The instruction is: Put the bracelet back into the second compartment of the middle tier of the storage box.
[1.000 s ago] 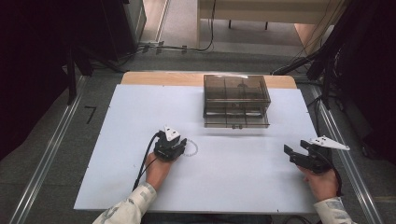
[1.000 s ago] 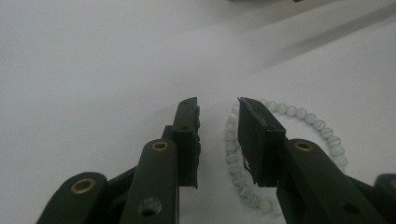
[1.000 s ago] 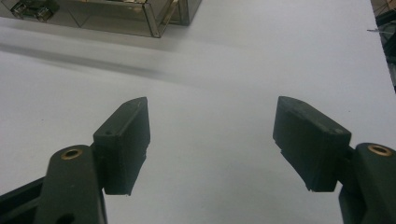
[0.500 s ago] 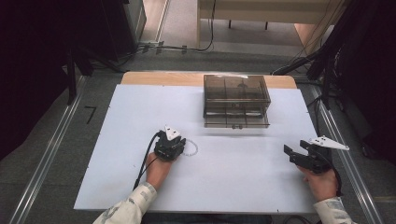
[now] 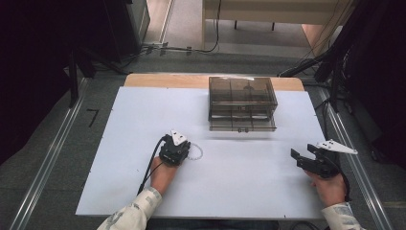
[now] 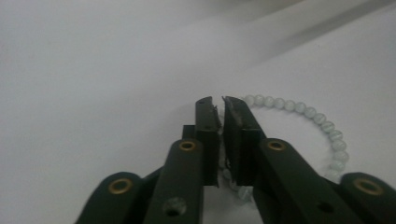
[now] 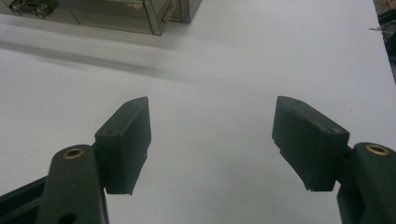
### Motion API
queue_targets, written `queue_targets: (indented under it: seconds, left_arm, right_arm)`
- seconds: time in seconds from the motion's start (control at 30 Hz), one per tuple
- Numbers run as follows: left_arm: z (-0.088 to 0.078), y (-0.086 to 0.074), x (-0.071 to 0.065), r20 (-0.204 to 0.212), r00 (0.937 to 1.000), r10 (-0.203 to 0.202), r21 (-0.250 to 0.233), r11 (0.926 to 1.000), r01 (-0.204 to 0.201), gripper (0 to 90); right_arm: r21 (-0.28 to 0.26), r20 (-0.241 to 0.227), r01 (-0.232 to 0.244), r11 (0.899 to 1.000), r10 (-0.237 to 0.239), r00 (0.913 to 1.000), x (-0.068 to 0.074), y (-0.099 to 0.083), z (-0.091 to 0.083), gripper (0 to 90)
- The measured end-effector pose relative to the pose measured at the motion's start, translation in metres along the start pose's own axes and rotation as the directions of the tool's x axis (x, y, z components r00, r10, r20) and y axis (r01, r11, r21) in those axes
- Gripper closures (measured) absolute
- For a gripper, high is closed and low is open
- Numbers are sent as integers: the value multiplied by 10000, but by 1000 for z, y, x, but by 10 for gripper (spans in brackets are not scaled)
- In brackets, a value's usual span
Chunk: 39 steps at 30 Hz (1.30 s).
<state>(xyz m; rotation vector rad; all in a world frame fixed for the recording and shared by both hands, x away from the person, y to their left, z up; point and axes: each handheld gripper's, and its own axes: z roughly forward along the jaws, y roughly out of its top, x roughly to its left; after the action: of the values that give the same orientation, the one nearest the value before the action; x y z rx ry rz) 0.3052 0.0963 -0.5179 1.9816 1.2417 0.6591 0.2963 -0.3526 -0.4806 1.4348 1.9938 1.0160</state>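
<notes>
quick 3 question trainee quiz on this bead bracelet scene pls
1. True or false: the left hand-held gripper has its jaws closed on the bead bracelet.
2. Which is open? A. left hand-held gripper B. right hand-held gripper
3. Where does the smoky clear drawer box stand on the white table: on the person's side or on the far side?

Key
1. True: the jaws, which have just been closing, pinch the strand, and the rest of the loop lies on the table.
2. B: its jaws stand wide apart with nothing between them.
3. On the far side, beyond both grippers.
</notes>
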Motion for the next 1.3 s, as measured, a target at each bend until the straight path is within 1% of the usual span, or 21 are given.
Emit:
queue_targets:
  seconds: [0.07,0.17,0.37,0.43,0.47,0.53,0.6,0.67,0.7,0.73,0.8,0.83,0.9,0.93,1.13,1.17,1.3]
  left_arm:
    - [0,0,0,-27,10000,48,18,10000,-48,866]
    - [0,0,2,127,9997,-187,0,9998,187,867]
    - [0,0,3,175,9996,-208,-1,9998,208,869]
    - [-1,0,3,178,9996,-233,14,9997,233,869]
    - [-1,0,4,236,9992,-331,21,9994,331,869]
    - [-1,1,5,308,9973,-666,2,9978,667,869]
    - [-2,1,5,381,9962,-783,-15,9969,785,869]
    - [-5,3,6,460,9955,-826,-153,9964,834,869]
    - [-10,5,6,577,9937,-960,-363,9945,981,869]
    - [-10,5,6,577,9937,-960,-363,9945,981,869]
    - [-18,8,6,763,9910,-1101,-638,9913,1150,869]
    - [-18,8,6,763,9910,-1101,-638,9913,1150,869]
    - [-23,10,7,865,9896,-1153,-800,9893,1222,869]
    - [-25,11,6,954,9878,-1228,-898,9873,1314,869]
    - [-38,18,5,1218,9852,-1207,-1333,9816,1368,869]
    - [-39,19,5,1263,9842,-1244,-1404,9799,1419,869]
    - [-41,20,4,1333,9834,-1233,-1564,9772,1437,869]
  right_arm:
    - [-3,3,13,10000,-13,10000,0,0,0,265]
    - [8,11,17,10000,-17,10000,0,0,0,264]
    - [100,26,62,9999,-63,10000,0,-1,2,259]
    - [112,21,3,9999,-3,10000,-1,-1,3,258]
    - [126,24,8,9999,-8,10000,-1,-1,3,258]
    - [198,8,-4,9998,4,10000,-1,-2,3,257]
    - [224,53,38,9997,-39,10000,-1,-2,4,255]
    - [227,42,24,9997,-25,10000,-1,-2,4,250]
    - [236,40,6,9997,-7,10000,-1,-2,4,247]
    - [246,39,-14,9997,13,10000,-2,-3,4,246]
    - [265,50,-5,9996,4,10000,-2,-3,4,244]
    - [261,32,12,9997,-13,10000,-2,-3,4,243]
    - [308,33,3,9995,-4,10000,-2,-3,5,241]
    - [335,13,-6,9994,6,10000,-1,-3,5,241]
    - [406,7,16,9992,-16,10000,0,-3,8,241]
    - [406,7,16,9992,-16,10000,0,-3,8,241]
    - [453,-8,23,9990,-23,10000,1,-3,9,241]
